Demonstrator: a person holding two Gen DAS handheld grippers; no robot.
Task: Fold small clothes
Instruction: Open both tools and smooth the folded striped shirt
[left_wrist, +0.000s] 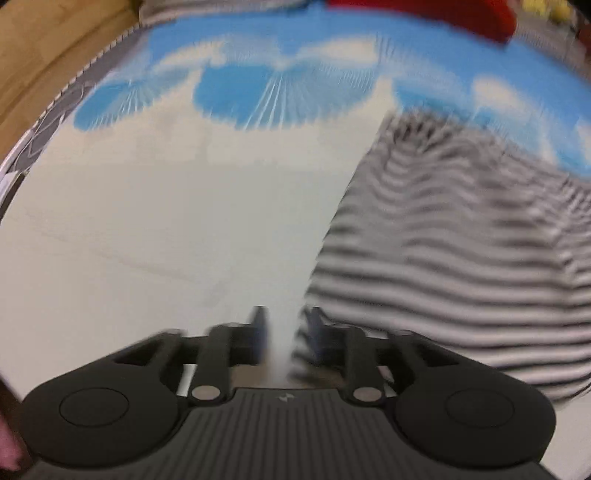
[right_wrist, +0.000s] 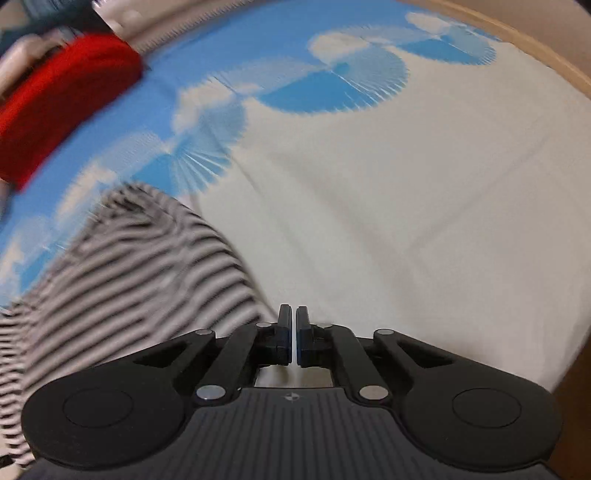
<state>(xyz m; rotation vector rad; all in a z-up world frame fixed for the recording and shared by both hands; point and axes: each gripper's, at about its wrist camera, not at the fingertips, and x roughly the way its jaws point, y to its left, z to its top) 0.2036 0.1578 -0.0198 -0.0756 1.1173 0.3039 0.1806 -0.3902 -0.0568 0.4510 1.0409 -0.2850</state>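
One striped garment (left_wrist: 443, 240), one red cloth (right_wrist: 62, 99), one sheet (right_wrist: 406, 184).

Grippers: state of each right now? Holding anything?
Left gripper: open, nothing held; the striped garment lies beside its right finger.
Right gripper: shut, nothing visible between the pads, over the sheet.

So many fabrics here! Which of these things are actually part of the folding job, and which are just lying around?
Part of the job:
- striped garment, black and white
- left gripper, open beside the garment's edge
- right gripper, almost shut, nothing in it

Just lying about:
- red cloth item at the far edge
- blue-and-white patterned sheet underneath everything
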